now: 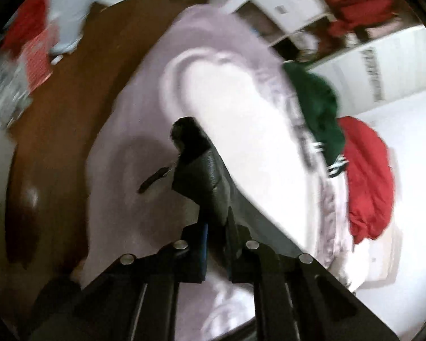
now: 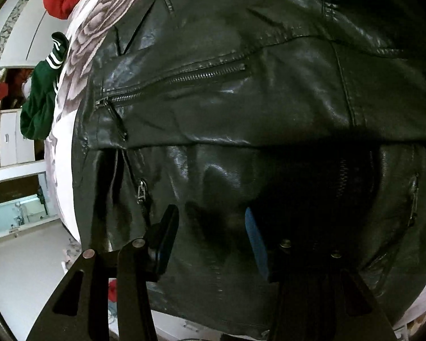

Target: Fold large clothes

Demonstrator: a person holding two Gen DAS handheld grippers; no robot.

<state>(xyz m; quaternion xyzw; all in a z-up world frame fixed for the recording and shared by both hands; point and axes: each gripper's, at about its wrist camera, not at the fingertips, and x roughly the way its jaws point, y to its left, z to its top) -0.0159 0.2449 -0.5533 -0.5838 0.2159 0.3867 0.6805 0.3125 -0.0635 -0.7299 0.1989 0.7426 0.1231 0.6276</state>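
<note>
1. Leather, black and glossy: the jacket [image 2: 241,99] lies spread on the bed [image 1: 397,130], covering most of the rose-patterned bedspread [image 2: 99,17] in the right wrist view, with its slanted chest zipper [image 2: 173,81] facing up.
2. My judgement is that it will handle heavy and fairly stiff. It holds broad creases instead of draping, and the shiny skin looks slippery, so a shallow pinch on a flat panel may slide off.
3. Better holds are probably the doubled places, such as hem, cuff, collar or seam edge, where the material is thicker and gives the pads something to bite.
4. Metal zipper pulls [image 2: 141,191] hang loose on the jacket's front. They could snag, so I would keep the pads off them.
5. The left claw [image 1: 190,147] has its fingers pressed together on a narrow black end of the jacket, which rises from the jaws over the pale bedspread. The picture is blurred, and I cannot tell whether this end is a sleeve or a corner.
6. The right claw [image 2: 210,224] hangs over the jacket's lower front with its fingers partly apart. Nothing is between them, and I cannot tell whether the tips touch the leather.
7. Beside the jacket, past the bedspread's edge, lie a green garment [image 2: 41,102] and a red garment [image 1: 366,176].
</note>
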